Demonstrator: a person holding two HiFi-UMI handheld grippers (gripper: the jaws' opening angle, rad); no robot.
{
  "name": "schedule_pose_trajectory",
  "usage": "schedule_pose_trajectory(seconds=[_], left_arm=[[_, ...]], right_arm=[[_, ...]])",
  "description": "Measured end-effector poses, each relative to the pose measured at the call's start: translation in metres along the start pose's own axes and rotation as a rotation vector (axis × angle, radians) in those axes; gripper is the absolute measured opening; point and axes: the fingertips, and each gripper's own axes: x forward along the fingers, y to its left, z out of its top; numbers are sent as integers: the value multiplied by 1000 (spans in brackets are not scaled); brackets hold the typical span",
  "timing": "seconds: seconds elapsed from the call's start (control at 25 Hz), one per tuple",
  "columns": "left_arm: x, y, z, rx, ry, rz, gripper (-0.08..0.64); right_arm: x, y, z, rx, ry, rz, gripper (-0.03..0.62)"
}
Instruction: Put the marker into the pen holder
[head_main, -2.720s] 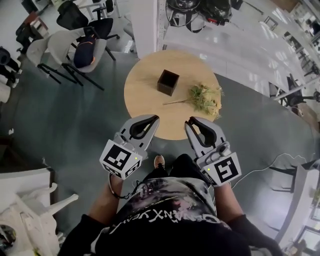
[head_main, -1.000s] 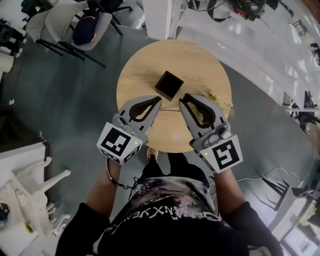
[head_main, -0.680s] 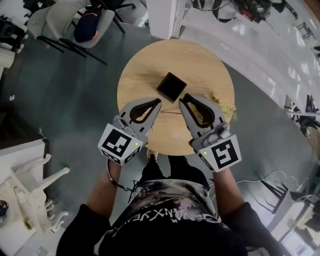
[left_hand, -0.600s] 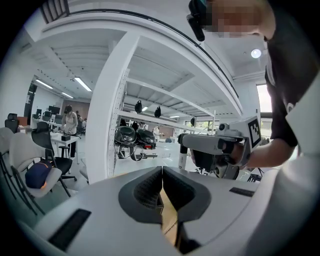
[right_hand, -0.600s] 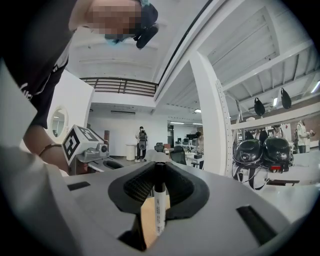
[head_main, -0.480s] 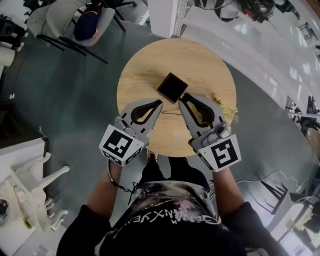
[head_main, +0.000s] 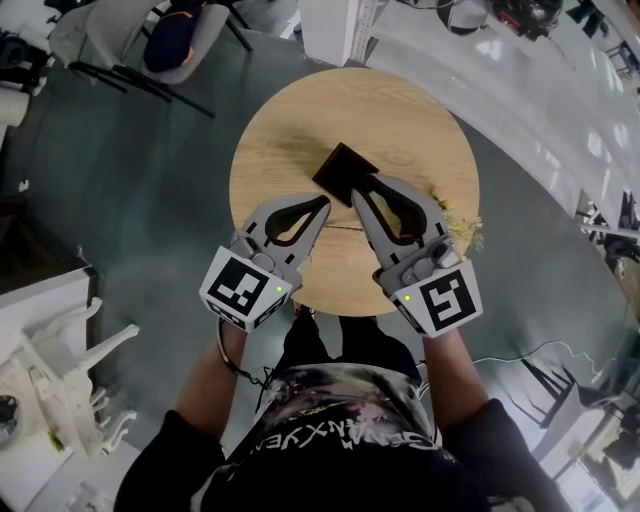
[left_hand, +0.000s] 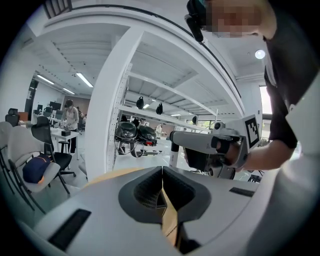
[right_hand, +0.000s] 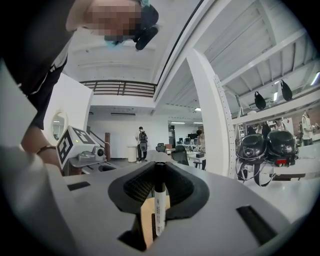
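Note:
A dark square pen holder (head_main: 341, 166) stands near the middle of the round wooden table (head_main: 280, 120). My right gripper (head_main: 357, 192) hangs with its tips at the holder's near right corner. It is shut on a white marker (right_hand: 159, 210) with a black cap, which stands upright between the jaws in the right gripper view (right_hand: 159, 167). The head view hides the marker under the gripper. My left gripper (head_main: 322, 204) hovers over the table's near part, just left of the right one, jaws shut with nothing between them (left_hand: 162, 171).
A dried green sprig (head_main: 462, 215) lies at the table's right edge, partly under my right gripper. Chairs (head_main: 150, 35) stand on the floor at the far left. A white pillar (head_main: 325, 25) and shelving rise behind the table.
Both grippers have moved forward over the table. The right gripper's tips have come up to the pen holder's near corner. The left gripper stays shut and beside it.

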Motion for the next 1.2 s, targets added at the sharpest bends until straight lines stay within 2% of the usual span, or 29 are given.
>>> schedule_pose_trajectory(seconds=[0.76, 1.2], left_arm=[[33, 13, -17, -60, -9, 26, 21], [43, 15, -28, -77, 3, 35, 21]], right_arm=[[27, -22, -41, 67, 0, 14, 64], [33, -28, -73, 72, 54, 14, 64]])
